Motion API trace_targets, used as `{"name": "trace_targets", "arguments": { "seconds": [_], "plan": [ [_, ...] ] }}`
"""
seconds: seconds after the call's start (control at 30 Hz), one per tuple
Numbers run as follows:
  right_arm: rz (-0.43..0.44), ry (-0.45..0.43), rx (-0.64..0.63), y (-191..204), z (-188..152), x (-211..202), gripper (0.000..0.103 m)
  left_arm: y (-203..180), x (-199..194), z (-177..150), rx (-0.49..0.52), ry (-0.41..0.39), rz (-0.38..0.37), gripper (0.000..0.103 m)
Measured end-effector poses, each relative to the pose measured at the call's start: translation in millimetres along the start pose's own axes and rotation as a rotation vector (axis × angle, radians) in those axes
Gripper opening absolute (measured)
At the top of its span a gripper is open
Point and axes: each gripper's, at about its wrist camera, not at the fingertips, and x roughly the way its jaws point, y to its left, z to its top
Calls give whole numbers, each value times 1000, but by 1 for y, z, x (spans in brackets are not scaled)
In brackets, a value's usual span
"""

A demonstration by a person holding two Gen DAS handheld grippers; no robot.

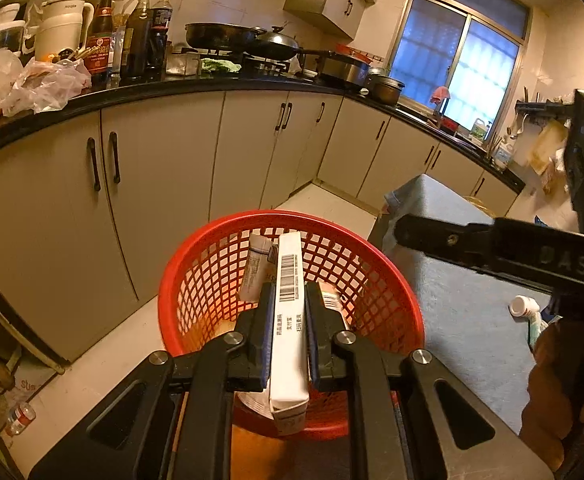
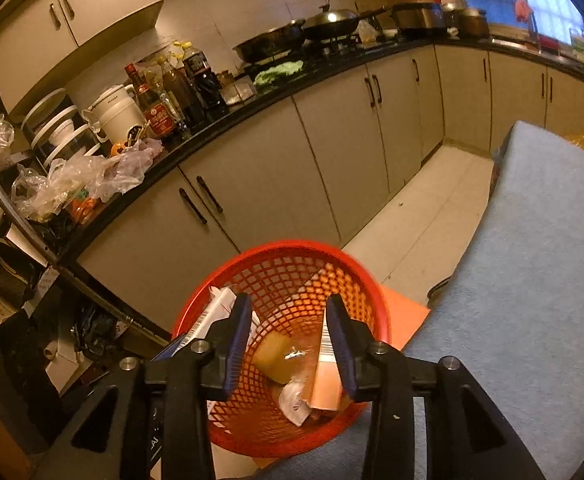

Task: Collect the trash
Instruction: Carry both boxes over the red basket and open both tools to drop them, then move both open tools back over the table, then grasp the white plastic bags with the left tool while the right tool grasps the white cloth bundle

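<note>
Well along, by the look of it. Left tongs (image 1: pixel 288 320) clamped on a slim white carton (image 1: pixel 290 312), flat-sided card with a printed barcode, held right over the red basket (image 1: pixel 196 276) and not yet let go. Right tongs (image 2: pixel 290 340) spread wide, nothing between them, poised above the same basket (image 2: pixel 375 308). Already inside: a yellow sponge-like block (image 2: pixel 272 354), a crumpled clear wrapper (image 2: pixel 295 400), an orange-and-white card pack (image 2: pixel 325 376), plus a grey tube (image 1: pixel 255 266) leaning on the wall. Basket of rigid plastic lattice, round, tapering downward. Left to gather, as a guess: a small white bottle (image 1: pixel 523 306) lying on its side on the worktop (image 1: pixel 451 300), covered in matte blue-grey cloth. Glossy dark kitchen counter (image 1: pixel 172 84) behind, cluttered with bottles and crinkled bags.
</note>
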Motion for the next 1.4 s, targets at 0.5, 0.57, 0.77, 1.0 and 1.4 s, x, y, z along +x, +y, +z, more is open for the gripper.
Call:
{"name": "trace_targets", "arguments": {
  "seconds": [0.5, 0.57, 0.77, 1.0, 1.4],
  "plan": [
    [-63, -83, 67, -32, -25, -78, 53, -34, -31, 2, 47, -61, -26, 47],
    [-73, -98, 89, -41, -33, -93, 53, -45, -34, 1, 70, -61, -36, 48],
    [-118, -163, 146, -76, -55, -145, 53, -93, -37, -6, 172, -47, -97, 53],
    [-254, -272, 268, -148, -79, -228, 55, -171, -32, -27, 355, 16, -229, 66],
    [-486, -303, 526, -283, -132, -301, 63, -288, -17, -85, 682, 172, -398, 82]
  ]
}}
